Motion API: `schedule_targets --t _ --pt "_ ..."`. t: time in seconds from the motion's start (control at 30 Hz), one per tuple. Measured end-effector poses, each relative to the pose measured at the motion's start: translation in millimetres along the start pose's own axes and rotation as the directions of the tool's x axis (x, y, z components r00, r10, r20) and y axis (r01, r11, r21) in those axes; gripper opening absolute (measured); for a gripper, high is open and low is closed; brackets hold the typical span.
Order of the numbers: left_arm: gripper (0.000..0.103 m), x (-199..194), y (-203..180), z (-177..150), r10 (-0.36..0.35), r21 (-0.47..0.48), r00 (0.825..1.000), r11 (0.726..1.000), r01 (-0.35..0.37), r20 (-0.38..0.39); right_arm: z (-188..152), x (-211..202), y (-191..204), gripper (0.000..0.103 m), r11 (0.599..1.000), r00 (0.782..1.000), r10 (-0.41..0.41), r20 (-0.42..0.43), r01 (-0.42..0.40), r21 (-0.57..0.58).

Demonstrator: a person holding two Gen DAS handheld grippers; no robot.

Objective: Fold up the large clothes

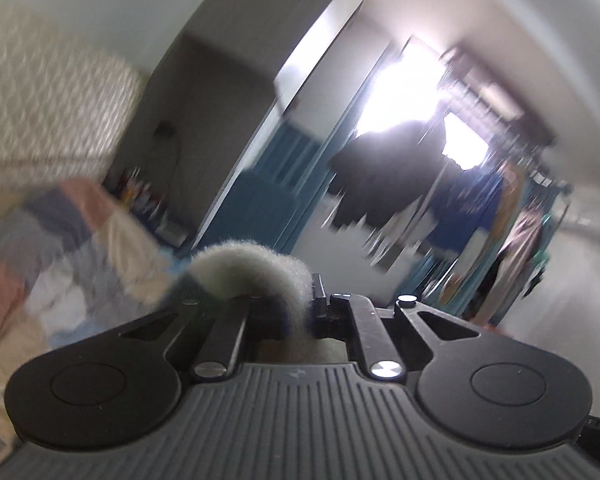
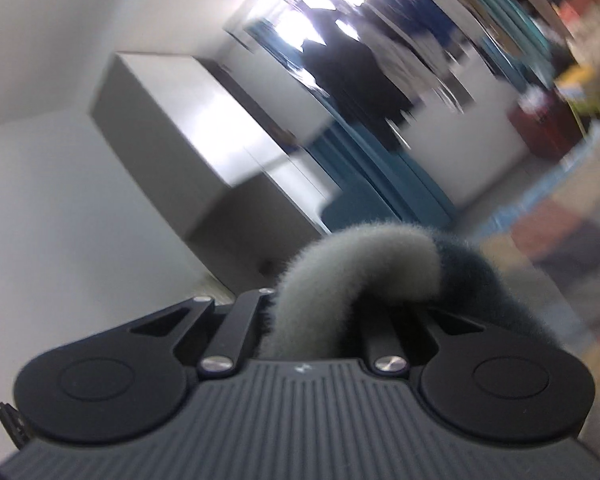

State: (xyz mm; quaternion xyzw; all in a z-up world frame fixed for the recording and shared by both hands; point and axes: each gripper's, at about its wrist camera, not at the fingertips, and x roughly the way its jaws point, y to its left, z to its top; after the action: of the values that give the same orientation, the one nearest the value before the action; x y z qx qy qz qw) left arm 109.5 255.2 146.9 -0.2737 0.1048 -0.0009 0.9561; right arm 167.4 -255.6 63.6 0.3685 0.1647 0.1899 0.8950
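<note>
Between the jaws of our left gripper (image 1: 287,312) a fold of fuzzy grey fleece garment (image 1: 255,268) is pinched; the jaws stand almost fully closed on it, and the fabric arches up over the fingers in a soft hump, with a dark navy edge showing low on its right side. Our right gripper (image 2: 340,320) is likewise nearly closed on fleece (image 2: 356,264): here the cloth rises in a thick grey loop, and a dark blue-green part of the same fuzzy fabric drapes over the right finger and down past it. We cannot tell from either view how the rest of the garment hangs, since only the gripped folds show.

Both views are heavily smeared, so the room reads only roughly. Left of the left gripper lies a patchwork bedcover (image 1: 39,248) in pink, grey and cream blocks, with a pale patterned headboard (image 1: 51,120) above it. Straight ahead stands a grey wardrobe (image 1: 227,120), and beyond it teal curtains (image 1: 275,184) flank a bright window (image 1: 396,96). Dark and blue clothes (image 1: 384,184) hang on a rack before that window. In the right wrist view the same wardrobe (image 2: 187,136) appears tilted, the hanging dark clothes (image 2: 352,76) sit near the top, and a strip of the bedcover (image 2: 560,224) runs along the right edge.
</note>
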Motion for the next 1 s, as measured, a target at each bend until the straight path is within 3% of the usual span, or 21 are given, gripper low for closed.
schedule_targets --t 0.1,0.2,0.3,0.4,0.5,0.6,0.8,0.9,1.0 --pt "0.011 83.0 34.8 -38.3 0.06 -0.02 0.991 0.998 -0.063 -0.123 -18.0 60.4 -49.5 0.014 0.993 0.993 -0.101 -0.064 0.105 0.063" --pt "0.011 172.1 69.6 -72.8 0.112 -0.011 0.975 0.993 -0.116 -0.193 -24.5 127.8 -98.0 0.014 0.981 0.982 -0.159 -0.101 0.168 0.091" --pt "0.011 264.1 98.8 -103.2 0.161 0.029 0.964 0.987 -0.158 -0.212 -26.9 192.5 -128.2 0.014 0.979 0.973 -0.187 -0.133 0.196 0.058" --pt "0.011 351.9 129.3 -135.1 0.215 0.073 0.942 0.976 -0.203 -0.258 -39.0 247.3 -162.1 0.014 0.979 0.962 -0.199 -0.185 0.205 0.014" --pt "0.011 408.6 154.5 -172.7 0.243 0.115 0.919 0.969 -0.218 -0.31 -59.1 290.3 -192.4 0.014 0.971 0.945 -0.24 -0.224 0.237 -0.041" --pt "0.011 446.5 178.1 -199.4 0.29 0.155 0.893 0.956 -0.251 -0.343 -74.0 317.1 -217.6 0.014 0.961 0.924 -0.278 -0.264 0.27 -0.064" --pt "0.011 474.2 194.3 -210.4 0.335 0.219 0.855 0.939 -0.266 -0.396 -94.5 329.9 -239.0 0.014 0.948 0.908 -0.317 -0.275 0.291 -0.131" --pt "0.011 470.7 188.9 -207.1 0.335 0.238 0.847 0.937 -0.255 -0.413 -95.8 330.2 -235.3 0.014 0.94 0.9 -0.335 -0.279 0.301 -0.158" --pt "0.022 449.6 175.9 -198.2 0.333 0.247 0.845 0.937 -0.247 -0.418 -93.9 334.6 -234.0 0.014 0.932 0.886 -0.355 -0.297 0.314 -0.179"
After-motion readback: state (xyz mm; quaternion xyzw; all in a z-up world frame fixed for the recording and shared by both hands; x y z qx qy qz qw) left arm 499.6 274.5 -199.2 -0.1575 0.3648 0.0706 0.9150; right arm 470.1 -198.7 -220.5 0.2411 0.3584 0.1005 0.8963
